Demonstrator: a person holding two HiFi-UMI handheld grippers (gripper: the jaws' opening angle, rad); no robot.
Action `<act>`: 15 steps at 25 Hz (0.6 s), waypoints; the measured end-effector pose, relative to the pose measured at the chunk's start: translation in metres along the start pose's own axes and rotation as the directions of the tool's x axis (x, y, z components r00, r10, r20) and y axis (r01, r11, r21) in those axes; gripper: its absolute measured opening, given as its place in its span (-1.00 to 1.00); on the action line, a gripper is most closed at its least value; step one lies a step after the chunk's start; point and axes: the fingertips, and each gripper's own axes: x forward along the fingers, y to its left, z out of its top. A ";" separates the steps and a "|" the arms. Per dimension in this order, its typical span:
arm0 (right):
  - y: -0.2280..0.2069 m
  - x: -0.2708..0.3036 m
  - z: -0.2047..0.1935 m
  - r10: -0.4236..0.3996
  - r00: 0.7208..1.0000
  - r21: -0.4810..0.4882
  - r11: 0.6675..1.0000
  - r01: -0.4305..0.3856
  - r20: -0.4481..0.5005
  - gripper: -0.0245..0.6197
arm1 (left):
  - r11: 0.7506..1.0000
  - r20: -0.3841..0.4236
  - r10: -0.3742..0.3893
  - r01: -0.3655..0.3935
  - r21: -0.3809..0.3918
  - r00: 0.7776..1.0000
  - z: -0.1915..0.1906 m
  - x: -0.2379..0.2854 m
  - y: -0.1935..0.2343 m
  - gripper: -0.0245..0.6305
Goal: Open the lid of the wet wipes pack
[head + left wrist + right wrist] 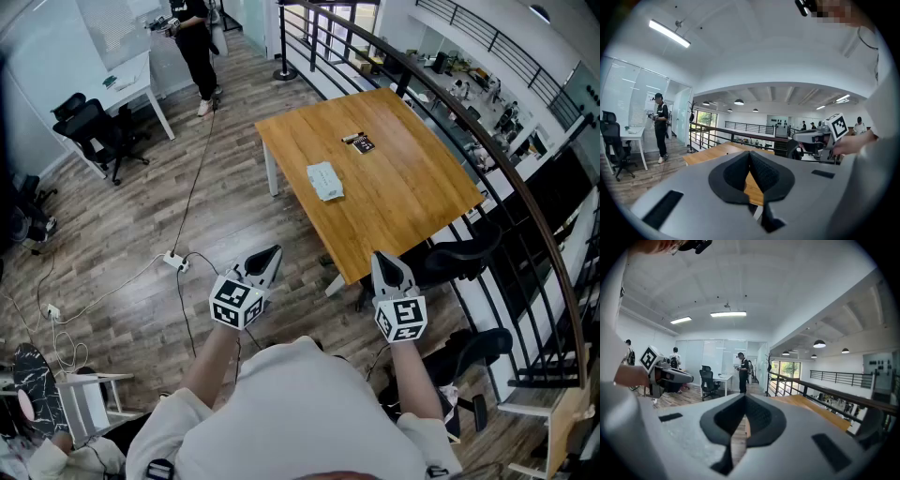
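Clearly not yet at the pale rectangular wet wipes pack (324,181), lying flat mid-way along the square wooden table (412,187), near a small dark object (358,142) and well apart from both tools. Holds the grey left gripper (273,253) pressed together on nothing, and the grey right gripper (379,256) likewise closed and empty. Should step closer, part the jaws, pin the pack with one, lift the lid's free edge with the other. Has bare tabletop all round; must mind the black metal railing (487,141) and the black office chair (459,261).
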 end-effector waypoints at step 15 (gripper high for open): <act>0.000 -0.001 -0.001 0.022 1.000 0.018 1.000 -0.022 0.004 -0.92 | 1.000 -0.014 0.009 -0.009 0.008 1.000 -0.005 0.001 -0.001 -0.94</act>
